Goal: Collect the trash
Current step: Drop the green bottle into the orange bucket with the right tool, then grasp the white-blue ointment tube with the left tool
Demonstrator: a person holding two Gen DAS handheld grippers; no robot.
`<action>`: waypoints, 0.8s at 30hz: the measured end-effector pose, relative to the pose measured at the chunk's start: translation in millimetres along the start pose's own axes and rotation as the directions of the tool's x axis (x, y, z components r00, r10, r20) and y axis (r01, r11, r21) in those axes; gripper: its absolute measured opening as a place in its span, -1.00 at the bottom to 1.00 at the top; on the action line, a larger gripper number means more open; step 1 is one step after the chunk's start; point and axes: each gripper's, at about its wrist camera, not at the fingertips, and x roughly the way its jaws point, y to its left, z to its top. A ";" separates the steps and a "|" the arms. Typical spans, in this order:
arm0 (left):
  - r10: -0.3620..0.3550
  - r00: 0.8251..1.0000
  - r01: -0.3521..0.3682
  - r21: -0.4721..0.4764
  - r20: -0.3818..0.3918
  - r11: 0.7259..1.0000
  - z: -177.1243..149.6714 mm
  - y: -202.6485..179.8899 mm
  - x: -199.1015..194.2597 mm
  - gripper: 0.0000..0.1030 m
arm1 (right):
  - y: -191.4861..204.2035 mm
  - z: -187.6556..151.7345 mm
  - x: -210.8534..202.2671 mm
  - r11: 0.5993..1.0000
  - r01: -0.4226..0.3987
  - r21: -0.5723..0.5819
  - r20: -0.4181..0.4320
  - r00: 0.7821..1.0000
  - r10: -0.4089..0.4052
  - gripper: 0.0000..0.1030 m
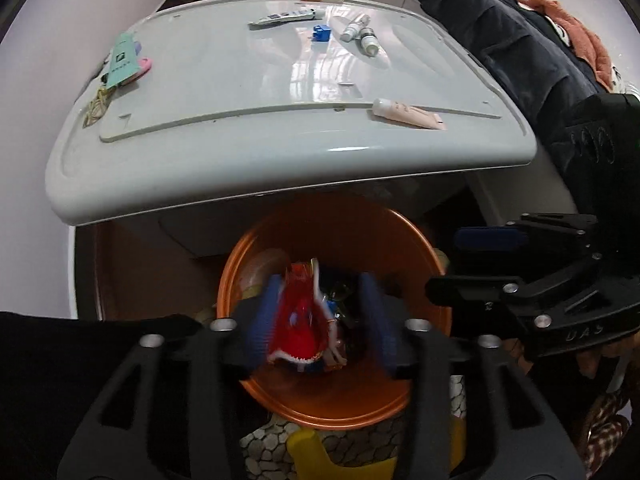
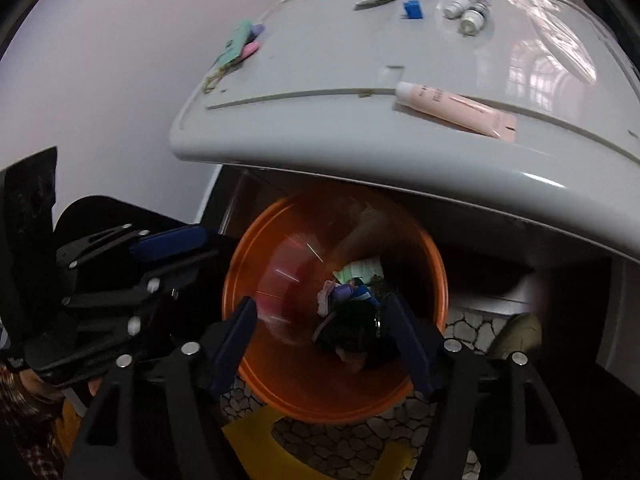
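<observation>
Left gripper (image 1: 316, 320) hangs directly over the orange bin (image 1: 400, 248) in its own view, jaws about half open, with a red wrapper (image 1: 298, 320) between the blue pads (image 1: 262, 320). The wrapper is blurred and seems to touch only the left-hand pad, if at all, so I judge it released and dropping into the bin rather than held. Other scraps already lie at the bottom of the bin. Above the bin, the white appliance lid (image 1: 240, 152) carries a pink tube (image 1: 408, 114) near its front edge, two small bottles (image 1: 360, 34), a blue block (image 1: 321, 34), a flat tube (image 1: 284, 17) and a green card (image 1: 124, 60) farther back. To the right of the bin, the other tool shows from the side.

In the right wrist view, the right gripper (image 2: 326, 336) also sits over the orange bin (image 2: 424, 248), jaws spread wide with nothing pressed between the pads. A pinkish streak (image 2: 276, 280) blurs inside the bin's left wall, probably a piece falling. Crumpled green, purple and dark litter (image 2: 352, 296) rests on the bin's floor. The left tool reaches toward the bin's left rim.

Judging from this, one load is just being dumped; whether any of the items on the lid above the bin count as trash I cannot tell, so more collecting may remain.
</observation>
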 end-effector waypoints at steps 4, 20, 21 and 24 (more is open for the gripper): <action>0.008 0.995 -0.011 0.027 0.100 1.000 9.5 0.2 -18.4 0.32 | -8.5 14.7 -37.6 0.999 0.045 0.030 0.142 0.989 -0.049 0.56; -0.038 0.942 -0.041 0.227 0.333 0.973 209.6 26.7 23.5 0.58 | -58.4 125.8 -112.5 0.975 0.162 0.149 0.547 0.808 -0.218 0.89; -0.046 0.943 -0.040 0.250 0.329 0.967 225.9 26.9 37.5 0.58 | -60.9 127.8 -110.4 0.978 0.150 0.144 0.524 0.827 -0.204 0.89; -0.069 0.951 -0.023 0.291 0.302 0.957 263.7 29.1 71.4 0.58 | -56.0 127.5 -106.3 0.989 0.110 0.098 0.538 0.830 -0.146 0.89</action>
